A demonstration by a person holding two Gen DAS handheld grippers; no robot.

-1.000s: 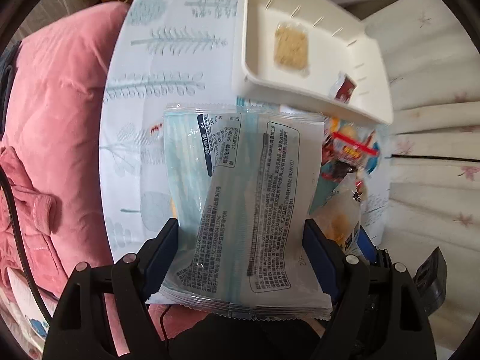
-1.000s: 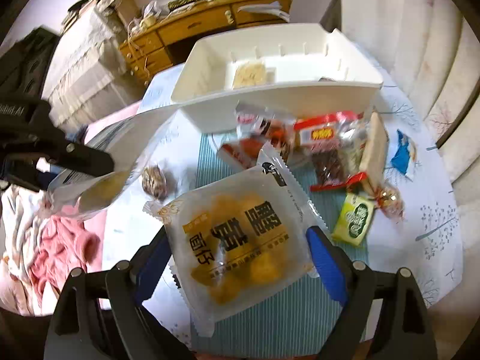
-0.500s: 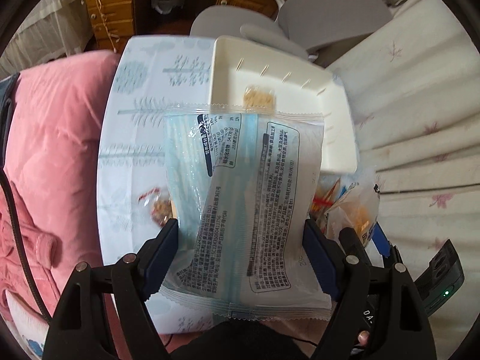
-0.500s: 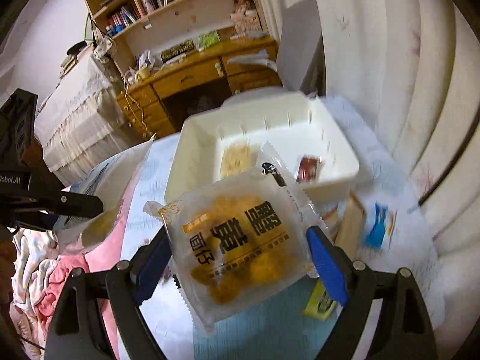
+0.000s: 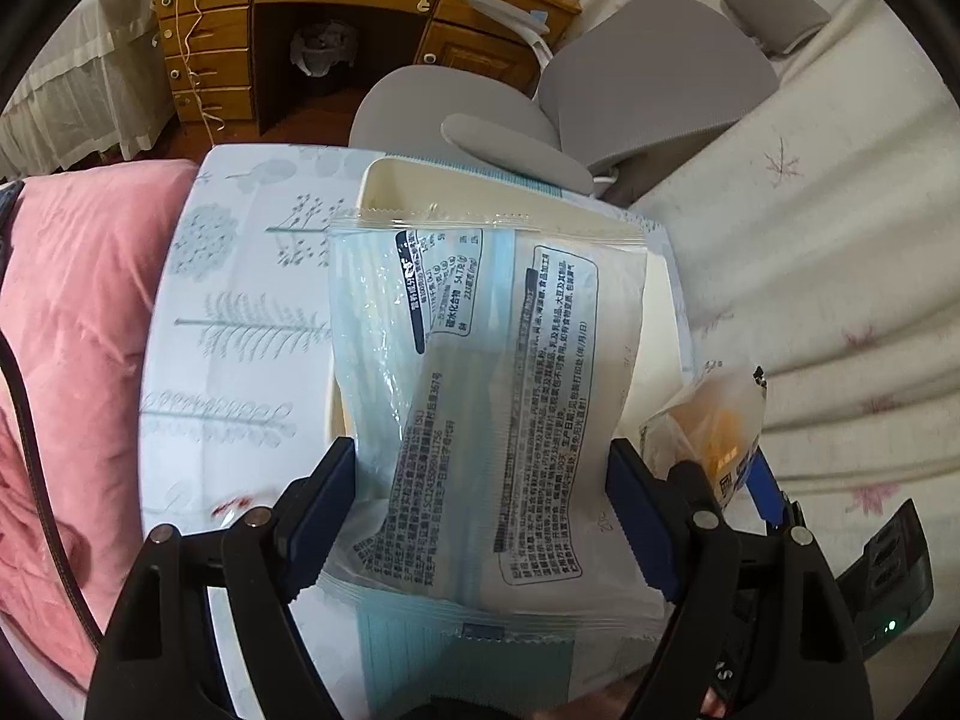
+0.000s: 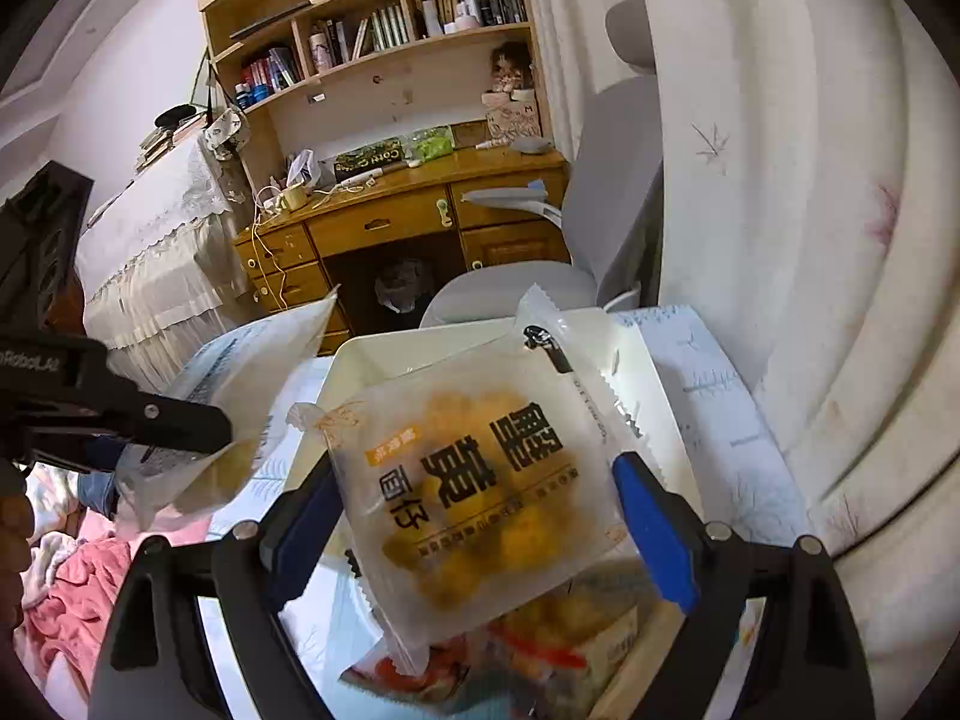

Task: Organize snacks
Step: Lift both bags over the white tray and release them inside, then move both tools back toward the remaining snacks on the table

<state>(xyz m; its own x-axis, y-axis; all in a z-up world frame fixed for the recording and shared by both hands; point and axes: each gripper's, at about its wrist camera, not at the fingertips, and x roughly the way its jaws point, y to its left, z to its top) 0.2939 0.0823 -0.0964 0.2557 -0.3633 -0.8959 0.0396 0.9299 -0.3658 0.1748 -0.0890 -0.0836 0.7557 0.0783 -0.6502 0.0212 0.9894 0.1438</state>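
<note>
My left gripper (image 5: pixel 480 516) is shut on a pale blue snack packet (image 5: pixel 480 384) with printed text and holds it in the air in front of the white tray (image 5: pixel 408 186). My right gripper (image 6: pixel 474 534) is shut on a clear packet of yellow pastry (image 6: pixel 480 474), held above the near edge of the same white tray (image 6: pixel 372 360). The left gripper and its packet (image 6: pixel 240 396) show at the left of the right wrist view. The pastry packet (image 5: pixel 714 426) shows at the right of the left wrist view. The tray's inside is hidden.
The table has a white cloth with blue plant prints (image 5: pixel 240 312). Several loose snacks (image 6: pixel 540 642) lie below the right gripper. A pink quilt (image 5: pixel 66 324) lies left, a grey chair (image 5: pixel 600 102) and a wooden desk (image 5: pixel 336 18) stand beyond, a curtain (image 6: pixel 810 240) hangs right.
Both grippers have risen and tilted up with their packets. The views now look across the tray's near edge toward the chair and desk; the snack pile has dropped out of the left view.
</note>
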